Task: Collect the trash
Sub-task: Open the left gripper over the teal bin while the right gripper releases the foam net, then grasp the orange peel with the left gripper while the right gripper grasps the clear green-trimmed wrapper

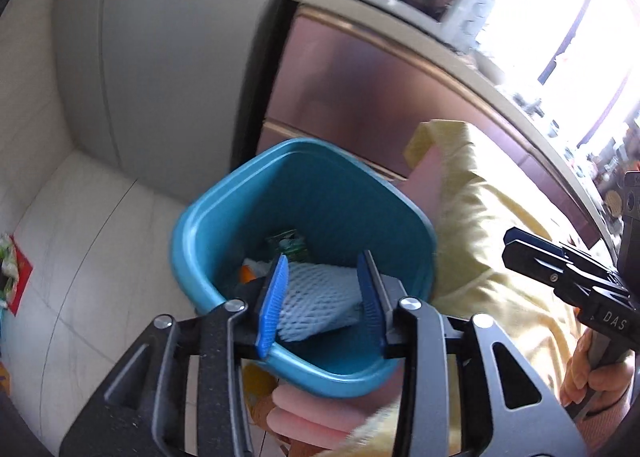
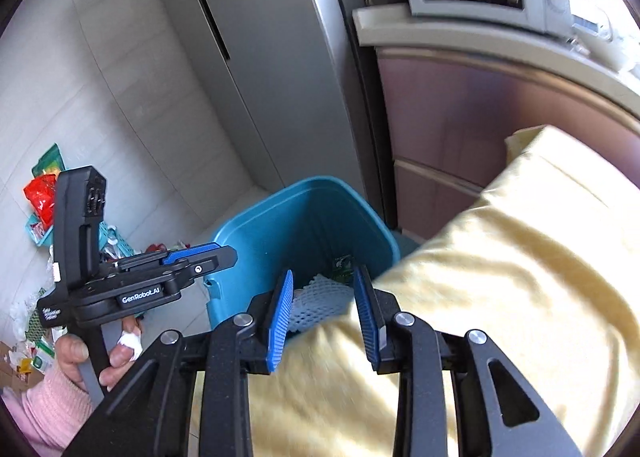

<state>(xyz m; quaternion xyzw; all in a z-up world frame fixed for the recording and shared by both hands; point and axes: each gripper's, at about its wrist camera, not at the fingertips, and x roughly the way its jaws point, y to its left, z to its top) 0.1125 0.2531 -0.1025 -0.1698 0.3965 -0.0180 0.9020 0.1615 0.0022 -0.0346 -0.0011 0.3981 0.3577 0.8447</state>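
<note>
Jaws, left gripper [image 1: 322,299]: apart, blue ribbed pads on either side of a pale blue foam fruit net [image 1: 316,303]; from the left wrist view I cannot tell whether the net is pinched or lies loose in the bin below.
Jaws, right gripper [image 2: 322,313]: apart and empty, with yellow cloth [image 2: 500,277] and the bin seen between them.
Task's thing: the foam net sits inside the teal plastic waste bin [image 1: 208,225], on top of a green wrapper [image 1: 290,243] and an orange scrap [image 1: 247,273].
More trash: red, green and white wrappers [image 2: 42,197] lie scattered on the pale tiled floor [image 1: 92,241], well apart from the bin.
Risk, net: if a pad's ribs snag the mesh, lifting the left gripper away would likely drag the net back out.
Risk, bin: the left jaws hang just over the near rim; a careless withdrawal could knock and tip the light bin.
Risk, cloth: the yellow cloth lies close under the right gripper and could catch there.
Pose, left hand: gripper angled down into the bin mouth.
Pose, right hand: gripper held beside the bin, pointing towards it over the cloth.
</note>
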